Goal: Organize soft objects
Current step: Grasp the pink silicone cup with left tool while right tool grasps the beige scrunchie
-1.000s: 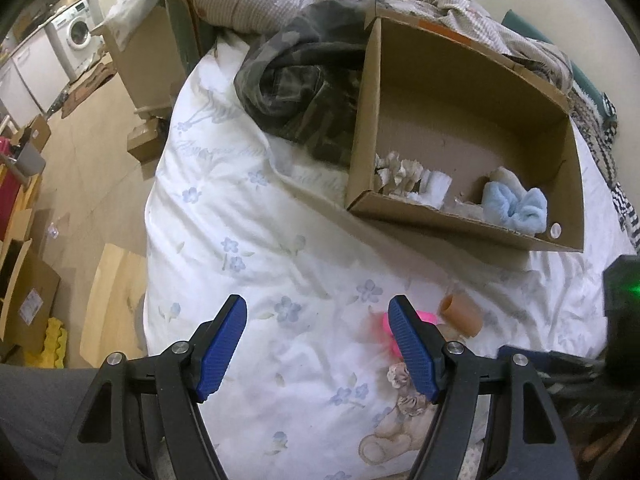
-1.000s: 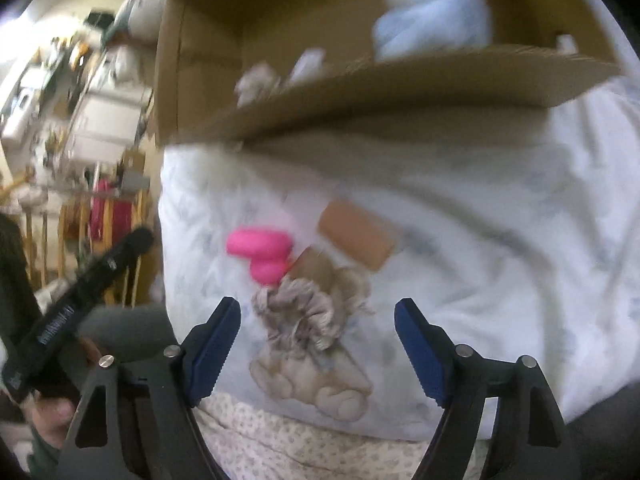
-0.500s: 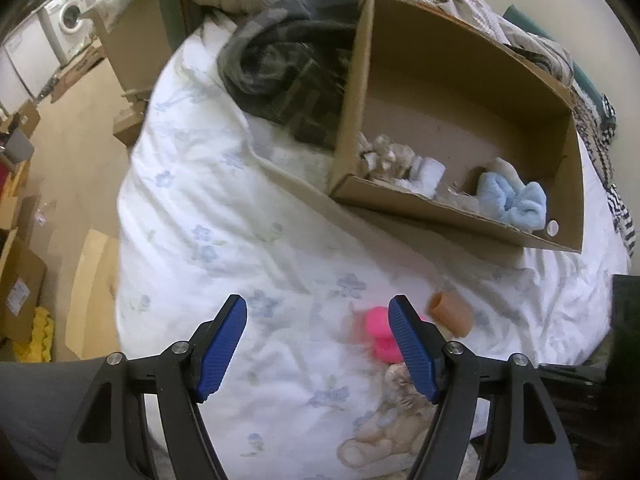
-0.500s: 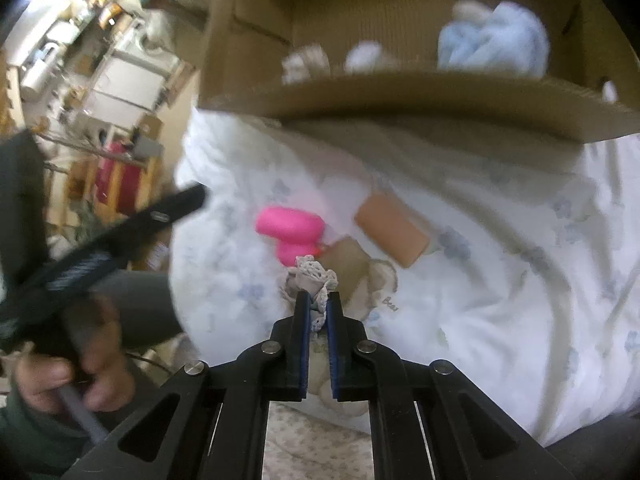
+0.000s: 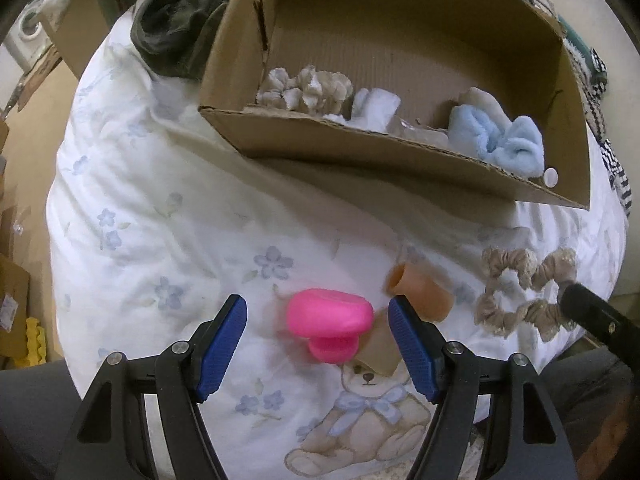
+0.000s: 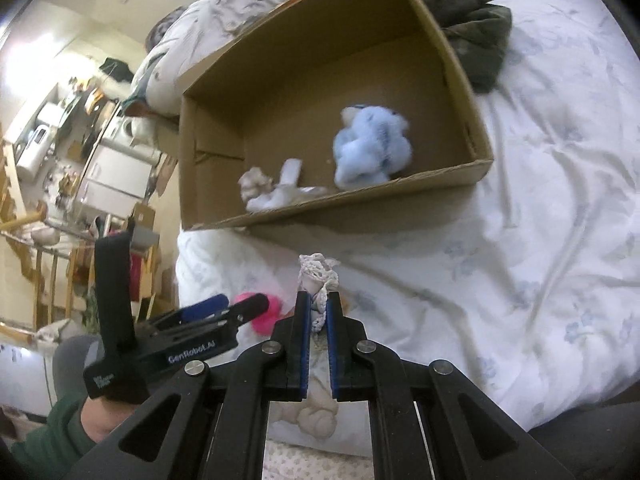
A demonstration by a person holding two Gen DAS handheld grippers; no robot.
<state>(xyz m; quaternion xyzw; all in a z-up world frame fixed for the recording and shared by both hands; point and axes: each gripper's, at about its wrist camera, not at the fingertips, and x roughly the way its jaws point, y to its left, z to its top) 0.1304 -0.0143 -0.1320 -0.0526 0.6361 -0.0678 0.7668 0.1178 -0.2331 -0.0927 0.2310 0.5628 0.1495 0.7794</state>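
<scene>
My right gripper (image 6: 317, 304) is shut on a beige lace scrunchie (image 6: 318, 276) and holds it above the bed; the scrunchie (image 5: 524, 292) hangs at the right of the left wrist view. My left gripper (image 5: 318, 324) is open, with a pink mushroom-shaped soft toy (image 5: 330, 320) lying on the quilt between its fingers. A tan foam cylinder (image 5: 420, 290) lies just right of the toy. The cardboard box (image 5: 360, 144) beyond holds a light blue fluffy item (image 5: 496, 140), a white piece (image 5: 376, 104) and beige scrunchies (image 5: 308, 88).
A white floral quilt (image 5: 160, 208) with a teddy bear print (image 5: 368, 420) covers the bed. A dark camouflage garment (image 5: 176, 40) lies left of the box. The bed edge drops to the floor on the left, where cardboard pieces (image 5: 12, 300) lie.
My right gripper closed on the beige scrunchie and lifted it off the quilt, toward the box. My left gripper moved forward until the pink toy came between its fingers.
</scene>
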